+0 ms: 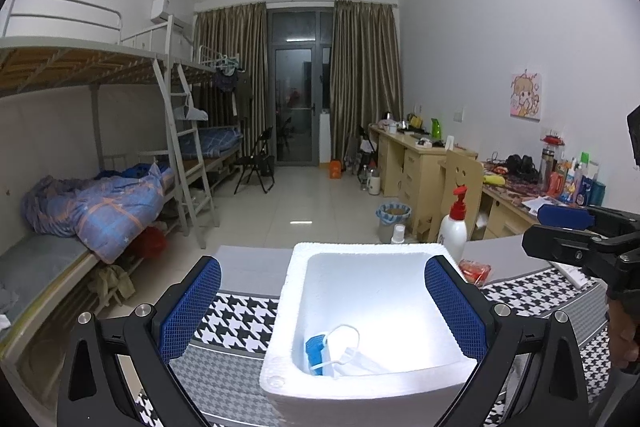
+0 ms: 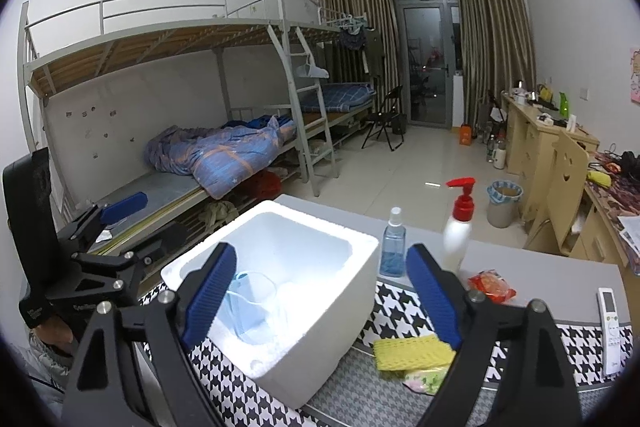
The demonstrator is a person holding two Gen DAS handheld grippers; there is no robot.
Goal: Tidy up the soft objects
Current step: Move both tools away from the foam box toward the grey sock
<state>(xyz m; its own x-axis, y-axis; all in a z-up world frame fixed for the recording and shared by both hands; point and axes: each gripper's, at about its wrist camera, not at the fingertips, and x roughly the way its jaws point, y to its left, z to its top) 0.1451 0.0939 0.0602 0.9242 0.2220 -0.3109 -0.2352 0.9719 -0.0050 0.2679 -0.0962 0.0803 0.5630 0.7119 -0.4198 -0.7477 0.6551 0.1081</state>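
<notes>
Both tools spread wide, nothing held: left tool point(image 1: 322, 301), right tool point(image 2: 320, 293). Pale blue face mask point(image 2: 250, 307) already inside white foam box point(image 2: 356, 279). Next, probably: yellow foam net sleeve point(image 2: 412, 351) on houndstooth-covered table point(image 2: 394, 301); approach low, pinch gently, steer clear of red-capped white pump bottle point(image 2: 458, 231) and white remote control point(image 2: 611, 331).
</notes>
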